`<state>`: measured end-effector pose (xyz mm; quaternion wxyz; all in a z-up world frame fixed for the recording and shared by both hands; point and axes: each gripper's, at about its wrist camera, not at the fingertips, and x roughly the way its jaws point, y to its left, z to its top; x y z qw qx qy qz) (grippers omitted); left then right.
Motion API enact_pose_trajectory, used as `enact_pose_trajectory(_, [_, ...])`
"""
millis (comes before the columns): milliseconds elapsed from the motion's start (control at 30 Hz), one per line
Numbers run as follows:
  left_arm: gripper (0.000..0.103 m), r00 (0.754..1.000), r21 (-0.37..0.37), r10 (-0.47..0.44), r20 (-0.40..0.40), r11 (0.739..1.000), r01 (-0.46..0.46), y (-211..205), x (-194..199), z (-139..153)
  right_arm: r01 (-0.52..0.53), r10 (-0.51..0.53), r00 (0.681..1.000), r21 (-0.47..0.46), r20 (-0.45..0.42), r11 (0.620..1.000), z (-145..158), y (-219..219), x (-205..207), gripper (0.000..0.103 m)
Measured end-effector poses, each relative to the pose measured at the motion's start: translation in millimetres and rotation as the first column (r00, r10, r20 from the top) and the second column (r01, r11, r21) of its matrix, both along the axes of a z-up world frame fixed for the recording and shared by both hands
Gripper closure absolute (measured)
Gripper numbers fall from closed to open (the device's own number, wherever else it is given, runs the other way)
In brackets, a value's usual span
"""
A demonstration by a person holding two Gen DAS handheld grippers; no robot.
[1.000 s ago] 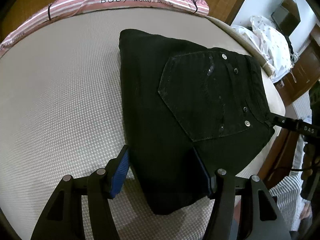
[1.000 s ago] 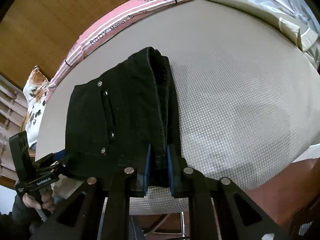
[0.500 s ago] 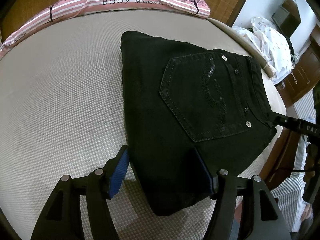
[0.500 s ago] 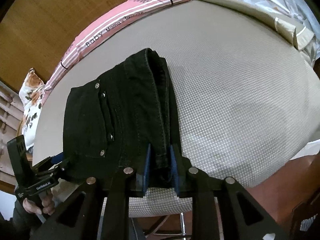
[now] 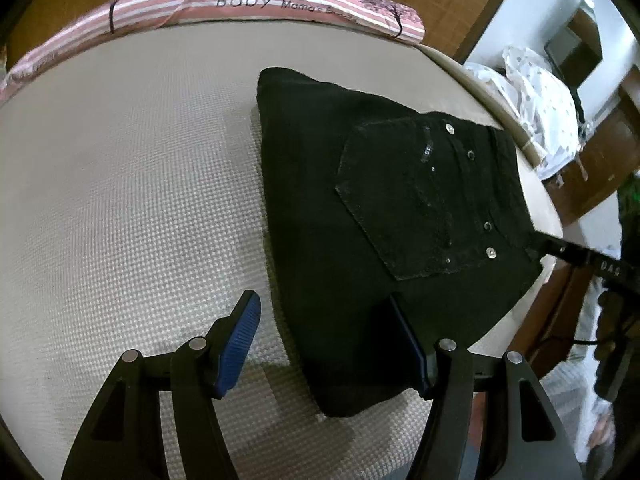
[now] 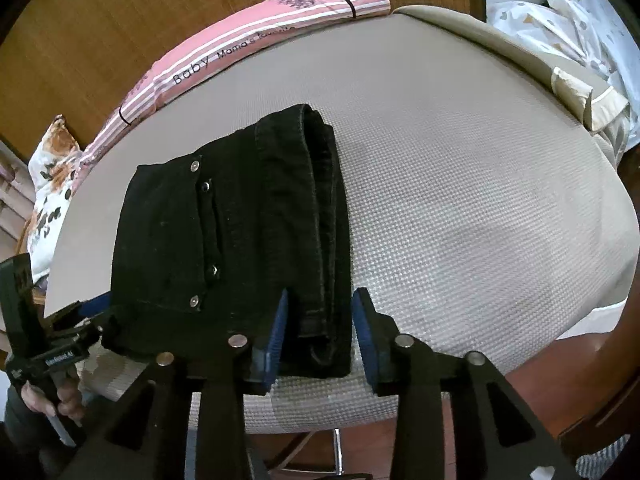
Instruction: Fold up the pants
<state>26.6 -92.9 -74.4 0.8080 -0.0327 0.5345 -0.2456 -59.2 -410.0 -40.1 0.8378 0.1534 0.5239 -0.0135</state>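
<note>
The black pants (image 5: 360,220) lie folded into a compact stack on the beige mattress (image 5: 140,200), back pocket up. My left gripper (image 5: 324,344) stands open over the stack's near corner: one pad is over the mattress, the other over the cloth. My right gripper (image 6: 320,332) straddles the waistband end of the pants (image 6: 224,240). Its jaws are opening, and the right pad stands clear of the cloth. A finger of the right gripper (image 5: 560,248) shows at the stack's far edge. A hand (image 6: 60,400) holds the left gripper's handle.
A pink striped pillow (image 5: 280,0) lines the head of the bed against a woven headboard (image 6: 120,20). A floral pillow (image 6: 52,172) lies at one side, white spotted bedding (image 5: 536,100) at the other. The mattress edge (image 6: 320,408) drops to a wooden floor just below the grippers.
The right gripper's jaws, pinched on the waistband fold a second ago, have spread apart and the fold now lies loose between them. The left gripper and the pants have stayed in place.
</note>
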Motion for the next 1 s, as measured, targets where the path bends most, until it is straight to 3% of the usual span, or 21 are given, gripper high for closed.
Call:
enact_pose_trajectory(133, [0.038, 0.999, -0.09, 0.017, -0.041, 0.996, -0.02, 10.4, 2.8, 4.7, -0.017, 0.017, 1.0, 0.034, -0.006, 0.999, 1.6, -3.6, 1.9, 0.067])
enact_pose_trajectory(200, [0.038, 0.999, -0.122, 0.023, -0.047, 0.992, -0.029, 13.0, 5.4, 7.3, -0.024, 0.025, 1.0, 0.088, -0.013, 0.996, 1.6, -7.6, 4.4, 0.05])
enact_pose_trajectory(533, [0.038, 0.979, -0.227, 0.078, -0.19, 0.966, -0.121, 28.8, 32.6, -12.2, -0.079, 0.087, 0.996, 0.239, -0.021, 0.968, -11.5, -28.8, 32.1, 0.05])
enact_pose_trajectory(1000, [0.038, 0.96, -0.364, 0.041, -0.279, 0.92, -0.145, 31.8, 64.6, -23.8, -0.121, 0.137, 0.991, 0.499, 0.005, 0.858, -54.2, -56.6, 58.0, 0.05])
